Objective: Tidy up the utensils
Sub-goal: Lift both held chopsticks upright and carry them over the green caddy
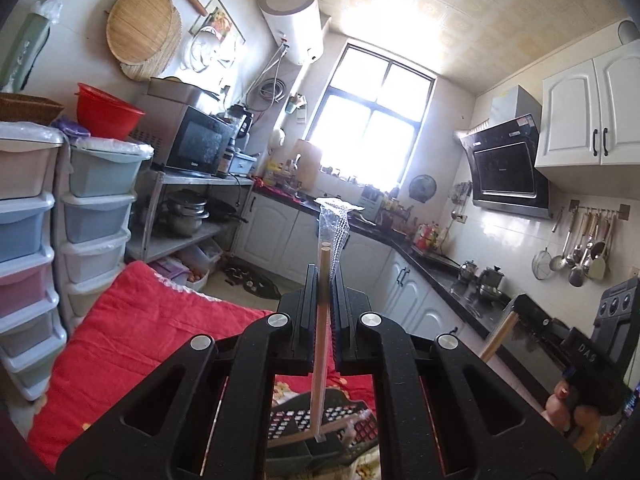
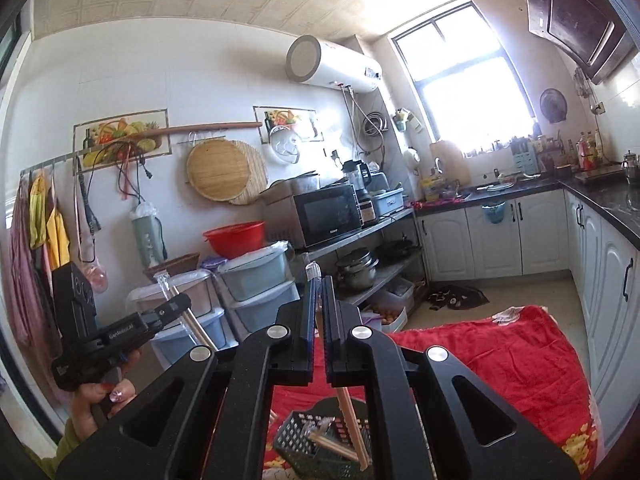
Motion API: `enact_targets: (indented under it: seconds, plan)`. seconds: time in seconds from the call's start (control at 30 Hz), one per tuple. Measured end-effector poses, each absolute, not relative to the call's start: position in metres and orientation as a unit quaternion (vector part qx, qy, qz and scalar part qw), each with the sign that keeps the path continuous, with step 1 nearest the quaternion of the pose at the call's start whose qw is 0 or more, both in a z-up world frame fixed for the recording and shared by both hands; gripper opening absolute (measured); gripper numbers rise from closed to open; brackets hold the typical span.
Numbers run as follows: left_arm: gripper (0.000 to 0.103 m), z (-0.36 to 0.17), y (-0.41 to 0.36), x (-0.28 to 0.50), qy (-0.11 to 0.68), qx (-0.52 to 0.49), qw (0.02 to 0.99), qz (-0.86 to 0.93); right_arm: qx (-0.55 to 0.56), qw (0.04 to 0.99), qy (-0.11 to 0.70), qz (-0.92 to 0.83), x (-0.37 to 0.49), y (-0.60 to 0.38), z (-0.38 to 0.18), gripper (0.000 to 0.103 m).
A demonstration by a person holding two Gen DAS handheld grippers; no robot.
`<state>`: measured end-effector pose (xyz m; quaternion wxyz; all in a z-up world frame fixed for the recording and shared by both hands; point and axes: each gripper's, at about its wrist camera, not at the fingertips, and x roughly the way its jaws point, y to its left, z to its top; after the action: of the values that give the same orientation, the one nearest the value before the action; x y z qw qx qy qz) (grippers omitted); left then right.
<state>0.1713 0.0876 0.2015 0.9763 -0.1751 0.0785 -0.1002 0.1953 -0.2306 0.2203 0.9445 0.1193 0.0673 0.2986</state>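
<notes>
The left hand-held gripper (image 1: 325, 280) is closed on a pair of wooden chopsticks in a clear plastic sleeve (image 1: 322, 320), pinching it partway along so that the crimped sleeve end stands above the jaws and the lower end hangs below. The right hand-held gripper (image 2: 318, 292) is likewise clamped on a second sleeved pair (image 2: 347, 408), its plastic tip poking out above the jaws and the wooden ends angling down. Both pairs are held up in the air over a dark slotted basket (image 2: 304, 440), which rests on a red quilt (image 2: 500, 360) and already holds more chopsticks.

The chopsticks look light, thin and stiff — little weight to fight, but the film wrapper is probably slick, so the sticks may slide or swivel between the pads. A hold near the middle seems best for balance. With a grip further toward one end, the long free end would likely swing and miss the basket compartment.
</notes>
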Motion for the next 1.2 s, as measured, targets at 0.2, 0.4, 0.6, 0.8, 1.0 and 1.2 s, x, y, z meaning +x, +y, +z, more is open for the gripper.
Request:
enact_targets:
  seconds: [0.2, 0.4, 0.6, 0.8, 1.0, 1.2]
  plan:
    - [0.003, 0.189, 0.090, 0.187, 0.086, -0.175, 0.977, -0.087, 0.121, 0.948, 0.060, 0.289, 0.209, -0.227, 0.219, 0.004]
    - [0.003, 0.168, 0.091, 0.200, 0.104, -0.176, 0.976, -0.078, 0.126, 0.948, 0.070, 0.285, 0.228, -0.221, 0.207, 0.004]
    - [0.003, 0.153, 0.087, 0.205, 0.112, -0.165, 0.978, -0.069, 0.131, 0.947, 0.077, 0.284, 0.241, -0.215, 0.196, 0.004]
    - [0.003, 0.141, 0.083, 0.206, 0.112, -0.161, 0.978, -0.065, 0.121, 0.949, 0.075, 0.280, 0.249, -0.207, 0.185, 0.004]
    - [0.003, 0.129, 0.074, 0.207, 0.114, -0.149, 0.980, -0.060, 0.100, 0.956, 0.077, 0.264, 0.253, -0.197, 0.169, 0.004]
    - [0.003, 0.119, 0.073, 0.209, 0.117, -0.150, 0.980, -0.061, 0.103, 0.956, 0.100, 0.257, 0.263, -0.193, 0.151, 0.004]
